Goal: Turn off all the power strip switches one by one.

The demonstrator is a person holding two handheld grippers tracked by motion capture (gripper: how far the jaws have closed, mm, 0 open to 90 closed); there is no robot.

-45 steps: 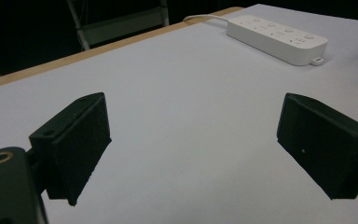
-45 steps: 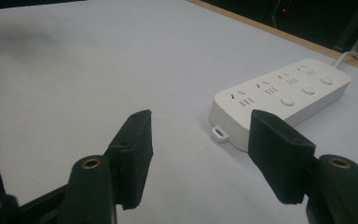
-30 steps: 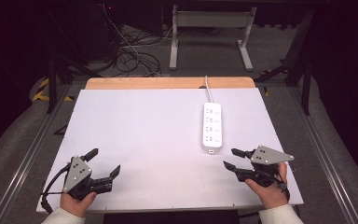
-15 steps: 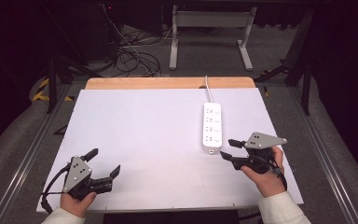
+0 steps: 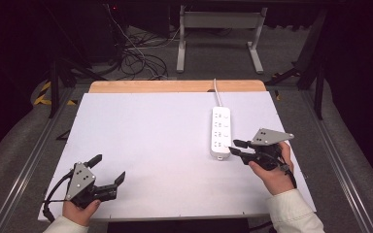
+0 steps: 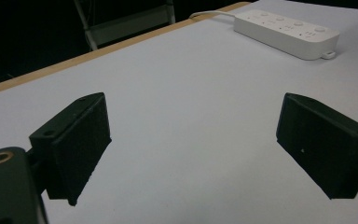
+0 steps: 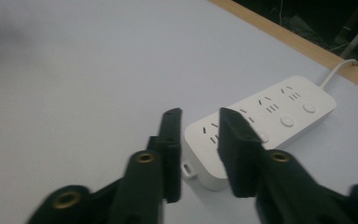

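A white power strip [image 5: 220, 132] lies right of centre on the white table [image 5: 145, 131], its cord running off the far edge. My right gripper [image 5: 233, 147] hovers at the strip's near end, pointing left. Its jaws have just been closing and stand a narrow gap apart with nothing pressed between them. In the right gripper view the strip [image 7: 279, 116] lies just beyond the right gripper [image 7: 199, 116]. My left gripper [image 5: 108, 168] rests near the front left corner, jaws wide open. In the left gripper view, the left gripper [image 6: 193, 140] faces bare table, with the strip [image 6: 286, 32] far off.
The table's far wooden edge [image 5: 175, 86] borders a dark floor with tangled cables [image 5: 136, 58] and a metal stand [image 5: 218, 29]. Metal rails run along both table sides.
My right gripper has moved left and up toward the strip's near end, and its jaws have narrowed. The left gripper has stayed where it was.
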